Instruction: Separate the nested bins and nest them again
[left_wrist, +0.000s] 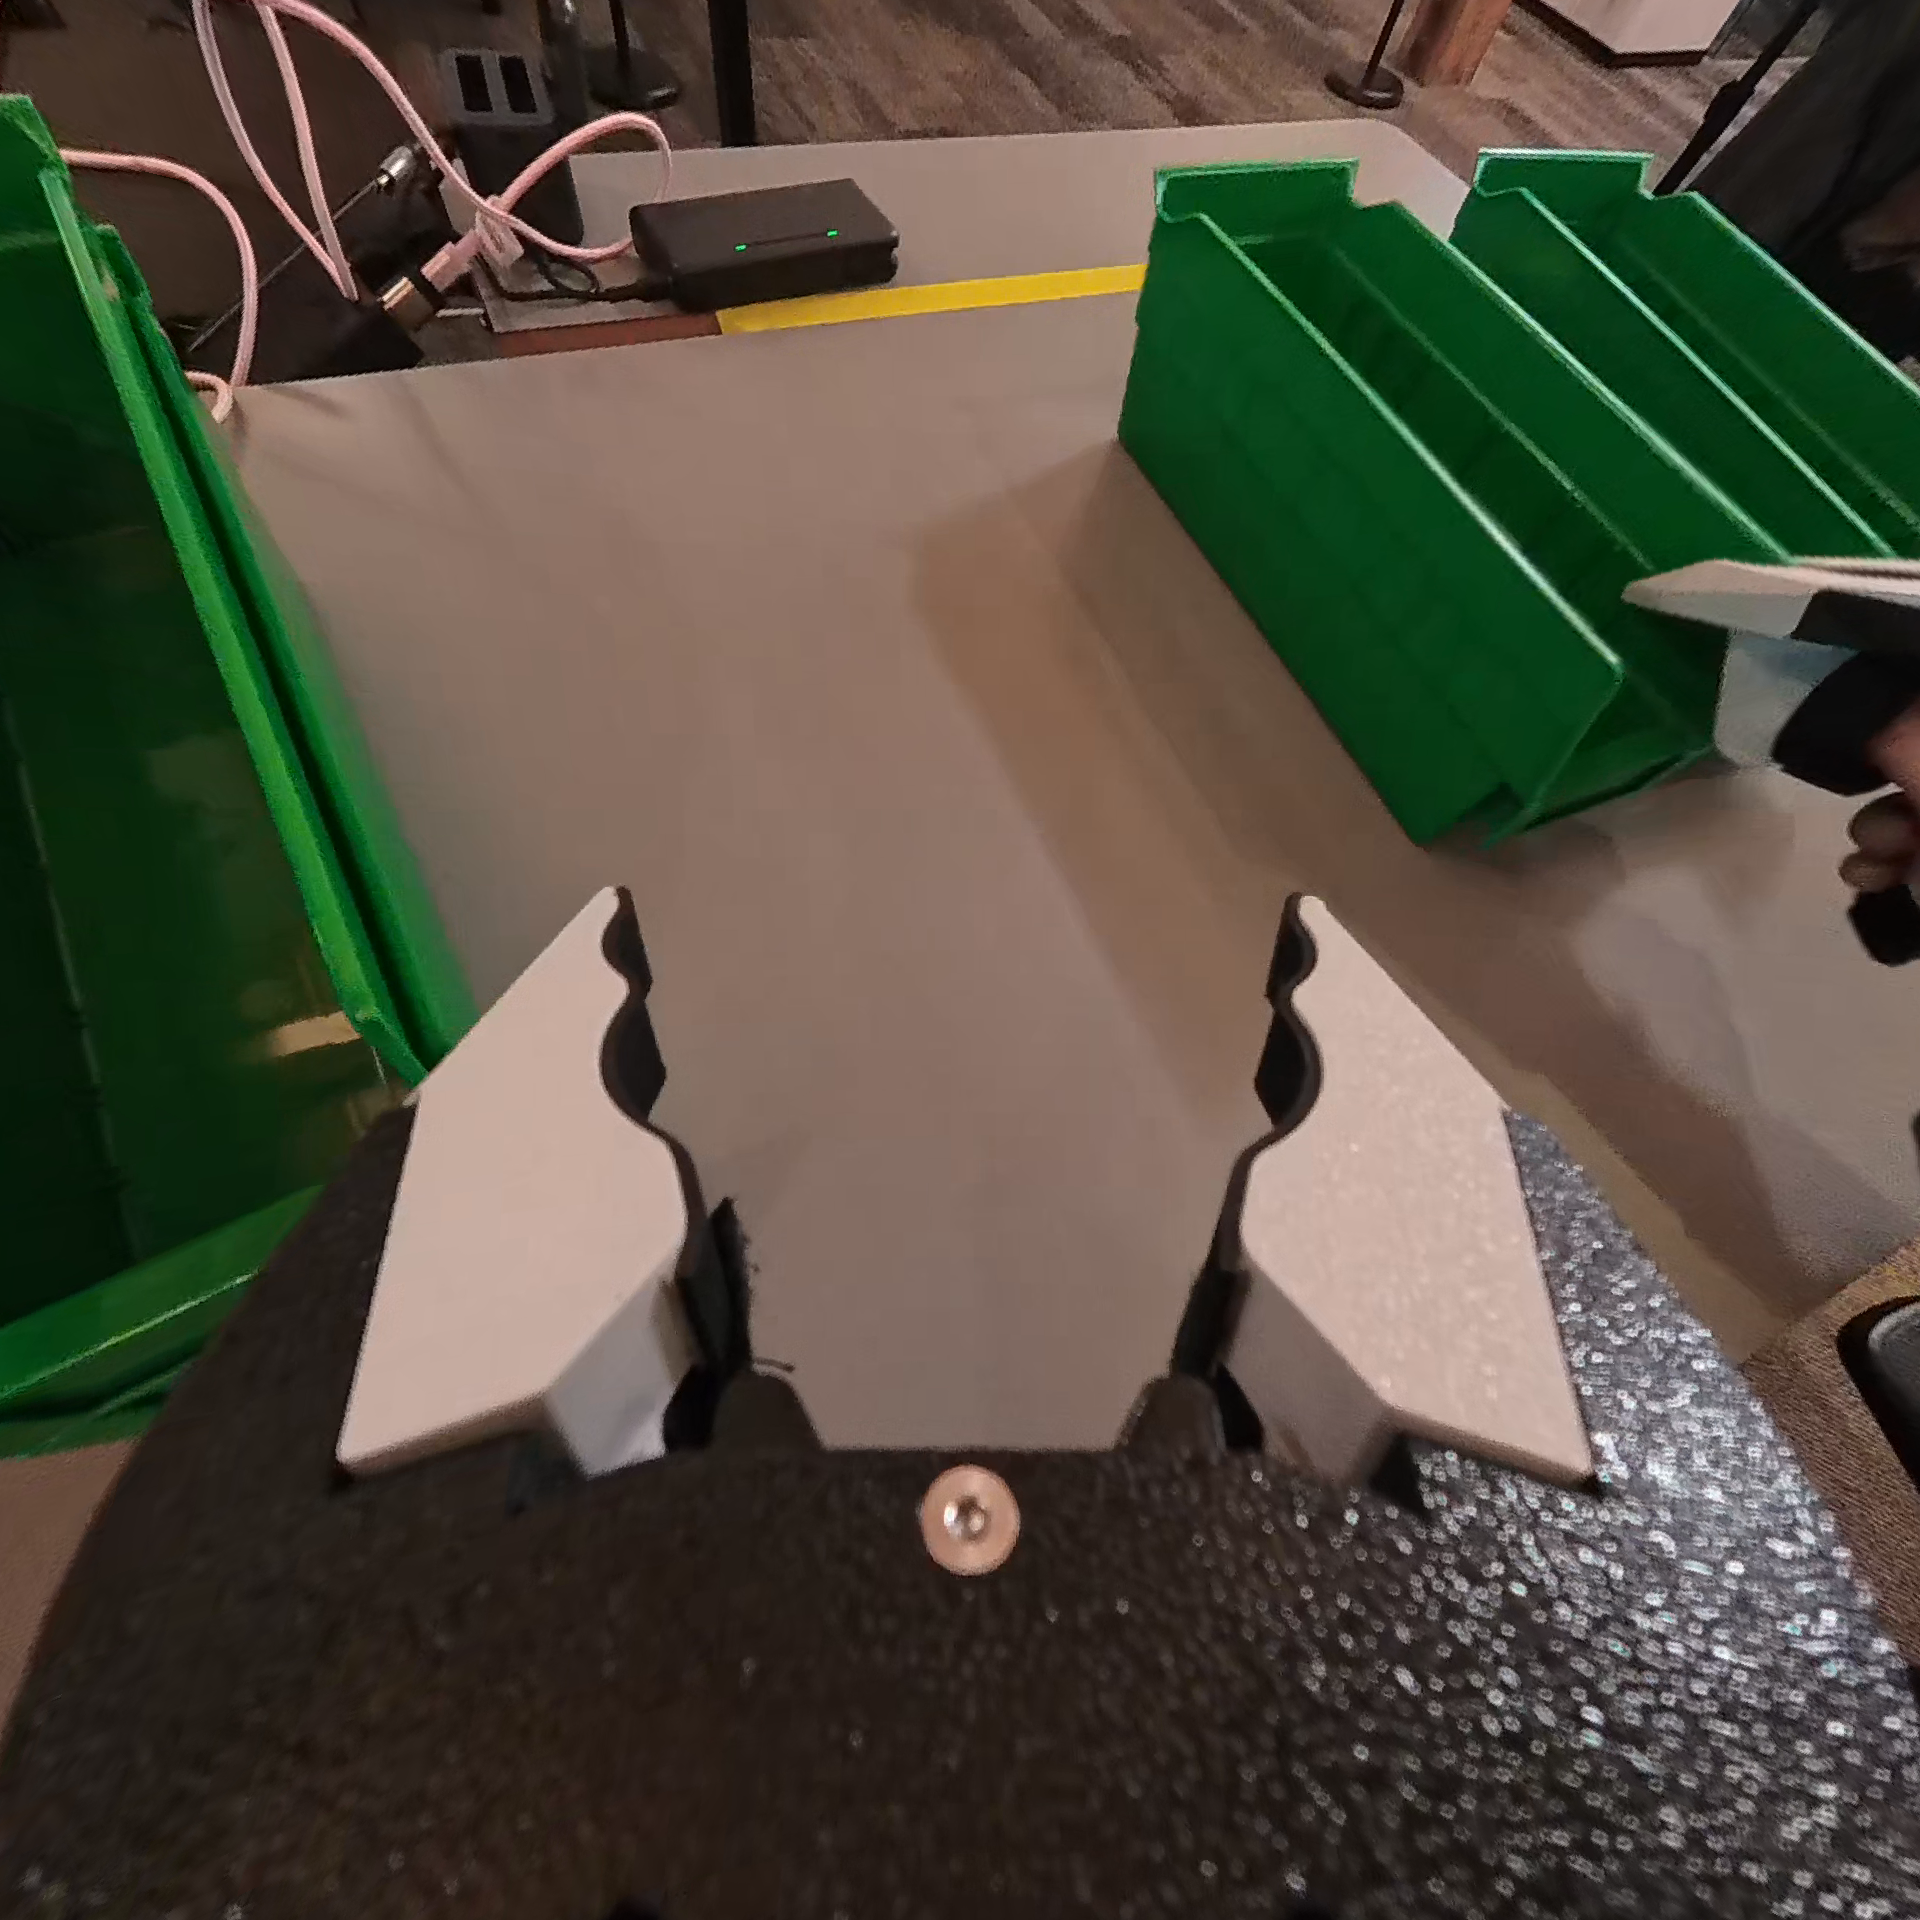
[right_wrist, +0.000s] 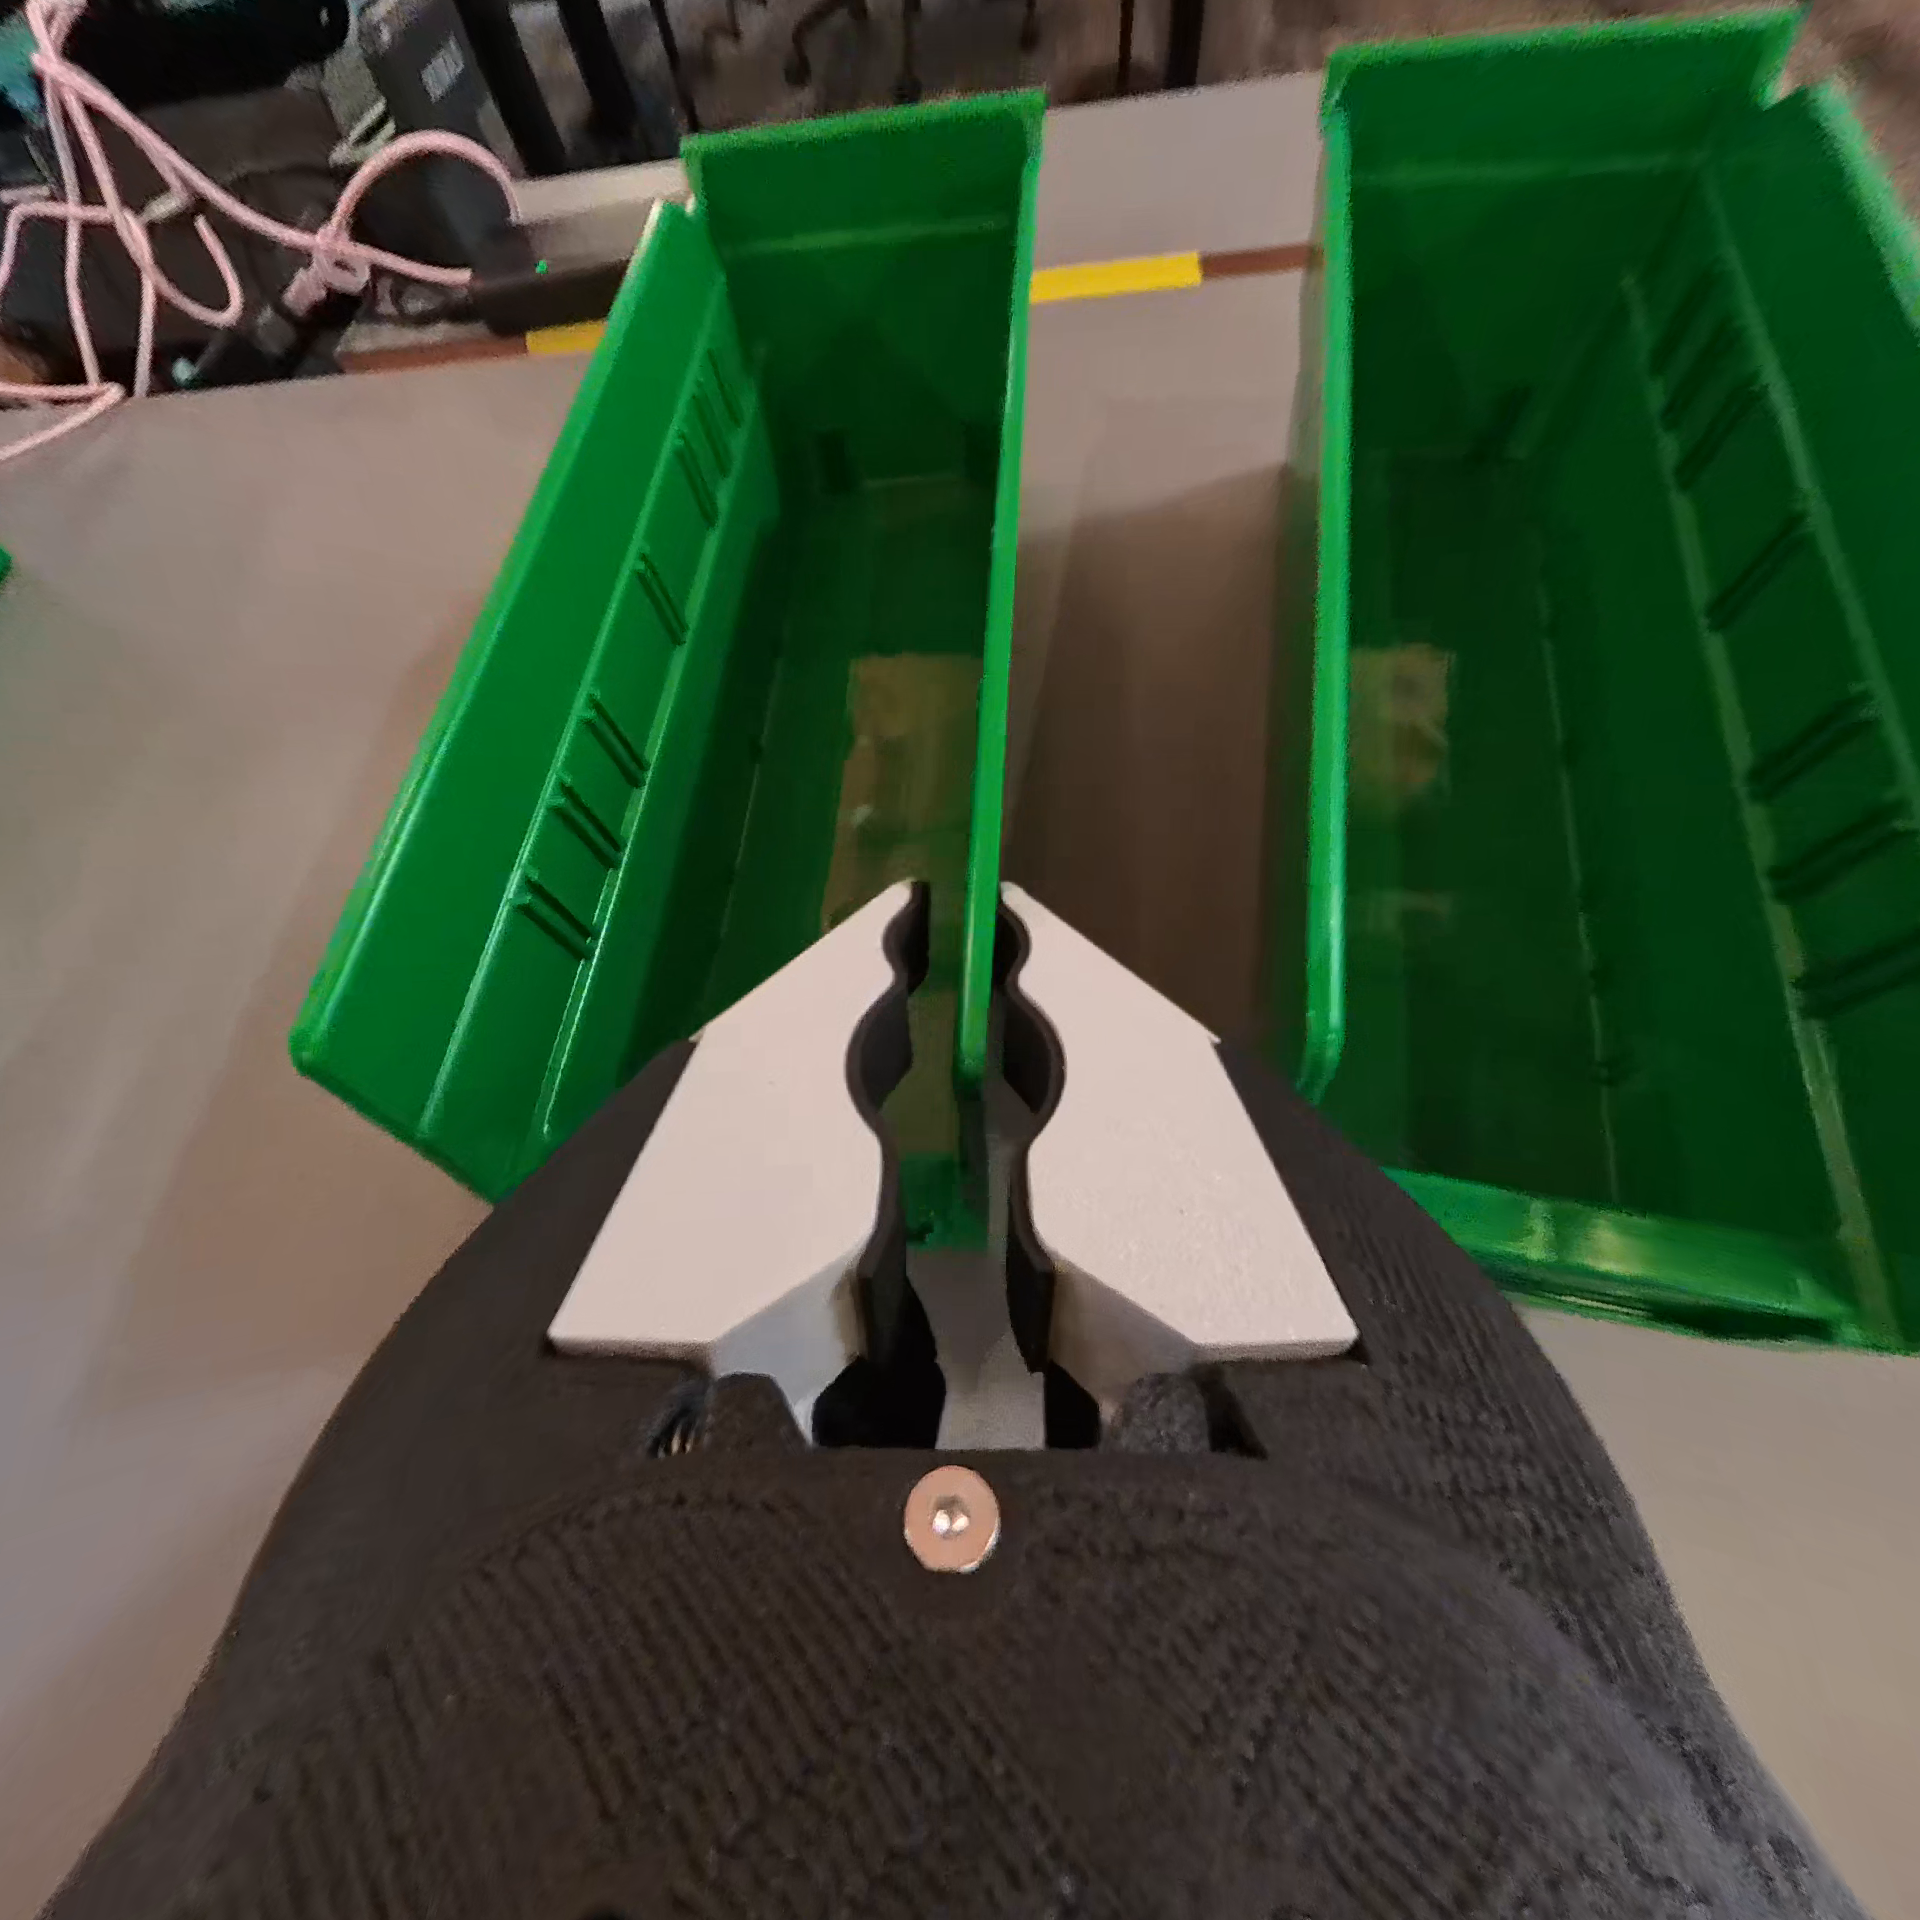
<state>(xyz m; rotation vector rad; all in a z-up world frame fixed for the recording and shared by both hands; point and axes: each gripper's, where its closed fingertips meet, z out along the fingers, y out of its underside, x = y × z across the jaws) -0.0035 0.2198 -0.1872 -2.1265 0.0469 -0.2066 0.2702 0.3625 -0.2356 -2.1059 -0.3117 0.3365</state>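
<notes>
Right gripper: fingers clamped on the right long wall of a long green plastic bin, tilted, long axis running straight away from the fingers. Just beside, rightward: second green plastic bin on the grey table. Left gripper: spread wide, holding nothing, over bare table. Far edge: black power bank, pink cables.

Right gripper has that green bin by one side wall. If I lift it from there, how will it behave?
Probably light: the bin is thin-walled and empty. Gripped by the right gripper on one long wall only, it will likely hang tilted. The glossy plastic may slip, and the wall may flex slightly.
</notes>
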